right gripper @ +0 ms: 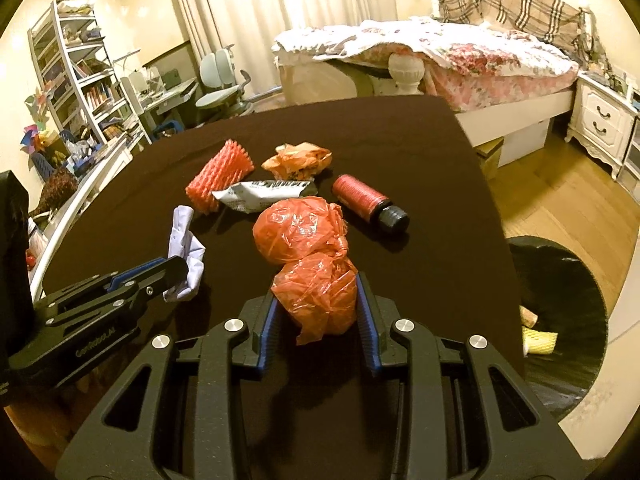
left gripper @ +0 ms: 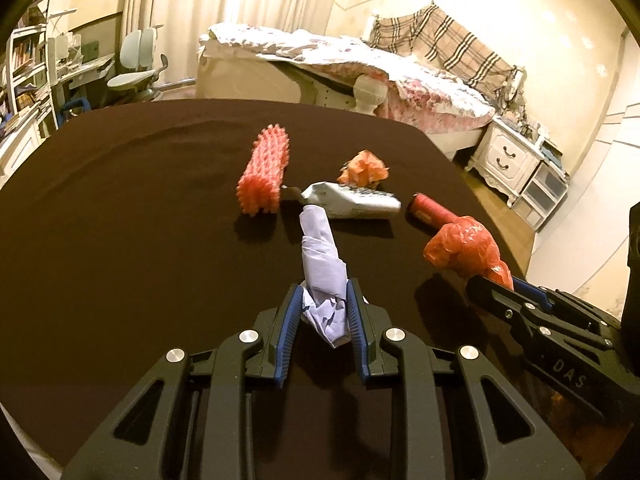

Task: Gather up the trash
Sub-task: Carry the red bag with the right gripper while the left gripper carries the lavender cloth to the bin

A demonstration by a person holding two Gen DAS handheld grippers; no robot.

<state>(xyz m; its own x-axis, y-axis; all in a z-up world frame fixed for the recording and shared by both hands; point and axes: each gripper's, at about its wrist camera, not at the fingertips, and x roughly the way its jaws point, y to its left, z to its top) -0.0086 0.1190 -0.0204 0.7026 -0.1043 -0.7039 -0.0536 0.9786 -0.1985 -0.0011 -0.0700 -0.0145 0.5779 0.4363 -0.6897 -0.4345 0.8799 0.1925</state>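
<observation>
- two pieces of trash are gripped at once: the left gripper (left gripper: 320, 316) has its blue-padded fingers pressed narrowly on a crumpled white paper wad (left gripper: 323, 264), and the right gripper (right gripper: 318, 312) has its fingers squeezed on a crumpled orange plastic bag (right gripper: 308, 256); both pieces sit just above the near part of the table.
- one black-lined trash bin (right gripper: 560, 264) stands on the floor at the table's right edge; inside it lie a yellow foam net (right gripper: 540, 340) and a pale scrap that is too small to identify.
- four more pieces lie on the dark brown tablecloth (left gripper: 120, 220) beyond the grippers: a red foam fruit net (left gripper: 264, 172) to the left, a flattened white wrapper (left gripper: 352, 200) just beside it, a crumpled orange wrapper (left gripper: 362, 168) behind that, and a small red bottle with a black cap (right gripper: 368, 200) lying on its side to the right.
- the wrapper lies just beyond the tip of the paper wad, and the bottle lies close past the orange bag.
- around the table: a bed with floral bedding (right gripper: 460, 56), a plaid cover on its headboard, a white nightstand (left gripper: 508, 156), a pale desk chair (right gripper: 220, 76), and a white bookshelf (right gripper: 76, 60) beside curtains.
- the right gripper's side reads "das" in the left wrist view; the left gripper's side carries white lettering in the right wrist view, too blurred to read surely; print on the wrapper is illegible.
</observation>
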